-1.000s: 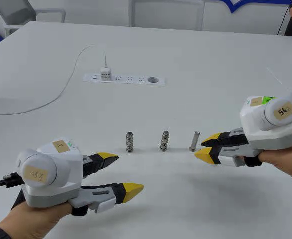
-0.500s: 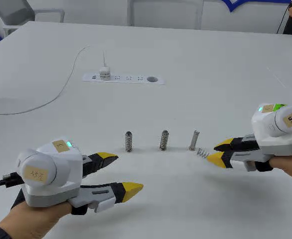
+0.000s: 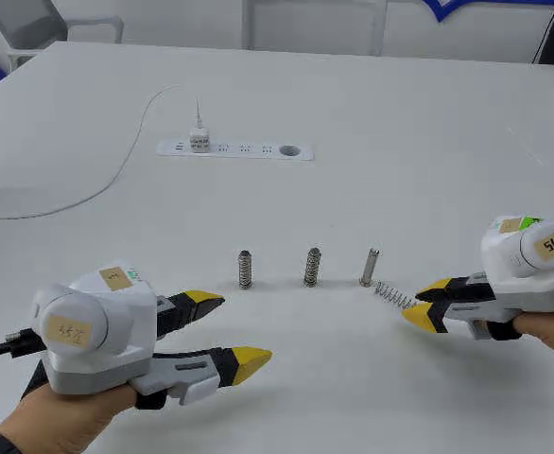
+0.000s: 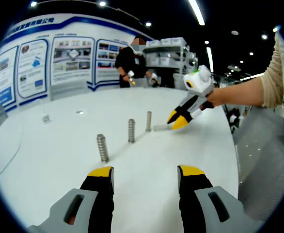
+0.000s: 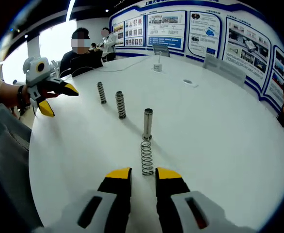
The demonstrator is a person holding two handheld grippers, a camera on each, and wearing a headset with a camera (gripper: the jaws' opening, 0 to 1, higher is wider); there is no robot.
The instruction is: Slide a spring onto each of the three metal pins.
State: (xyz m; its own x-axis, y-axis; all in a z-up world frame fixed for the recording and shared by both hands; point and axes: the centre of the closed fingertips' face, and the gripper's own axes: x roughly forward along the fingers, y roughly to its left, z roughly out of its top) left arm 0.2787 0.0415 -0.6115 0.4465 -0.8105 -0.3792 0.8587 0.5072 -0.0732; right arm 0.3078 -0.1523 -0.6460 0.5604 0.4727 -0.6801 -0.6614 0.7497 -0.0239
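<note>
The right tool (image 5: 143, 175), grey-bodied with black jaws tipped in yellow, sits low over the white worktop (image 3: 353, 397) with its jaws a narrow gap apart and clamped on nothing; just ahead of its tips a thin steel coil spring (image 5: 147, 156) lies flat, its near end at the mouth of that gap and its far end at the foot of the bare upright metal pin (image 5: 147, 124); whether either tip touches the coil I cannot tell; in the head view the same spring (image 3: 392, 294) slants from the pin's base (image 3: 370, 267) back toward the right tool (image 3: 426, 303); beside the bare pin stands a first sleeved pin (image 3: 312, 267) already wearing its spring, and beyond that a second sleeved pin (image 3: 246, 269), so by my reckoning two of three are done; the left tool (image 3: 230, 327) is well apart from the bare pin, past the second sleeved pin, jaws spread wide and empty; far behind the bare pin lies a white power strip (image 3: 235, 149); the loose spring looks very light, springy along its length and prone to roll or flick away, so I would pinch it gently across the middle coils, lightly enough not to crush them, leaving one end free to find the pin's top.
</note>
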